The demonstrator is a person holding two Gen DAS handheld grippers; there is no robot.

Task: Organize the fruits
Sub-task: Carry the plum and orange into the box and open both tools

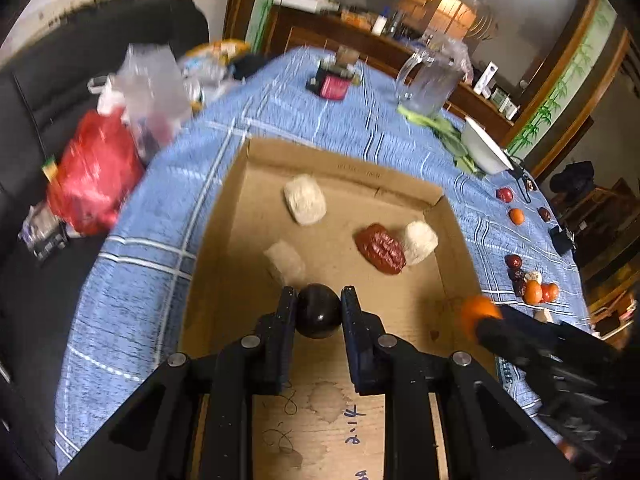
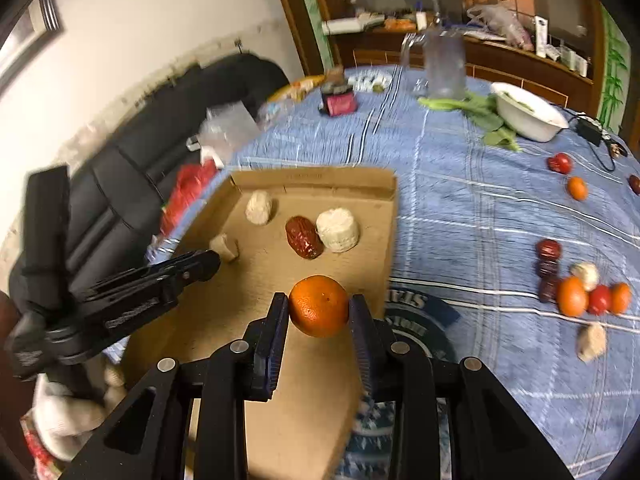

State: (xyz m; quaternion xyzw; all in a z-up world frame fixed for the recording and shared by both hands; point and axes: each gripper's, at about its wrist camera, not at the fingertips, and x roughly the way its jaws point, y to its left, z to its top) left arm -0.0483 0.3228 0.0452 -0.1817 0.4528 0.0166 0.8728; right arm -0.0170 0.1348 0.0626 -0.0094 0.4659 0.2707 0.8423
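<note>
While the left claw [image 1: 319, 300] pinches a dark round fruit [image 1: 319, 311] over the near end of the cardboard box [image 1: 344, 168], the right claw [image 2: 319, 307] pinches an orange [image 2: 319, 305] above the same box's right side. Ahead of both claws, inside the box, a red date [image 2: 304, 237] lies touching a white lump [image 2: 338, 229]; two more white lumps sit nearby. Right of the right claw, loose fruits [image 2: 580, 294] cluster on the blue tabletop [image 2: 460, 184], kinds partly blurred.
</note>
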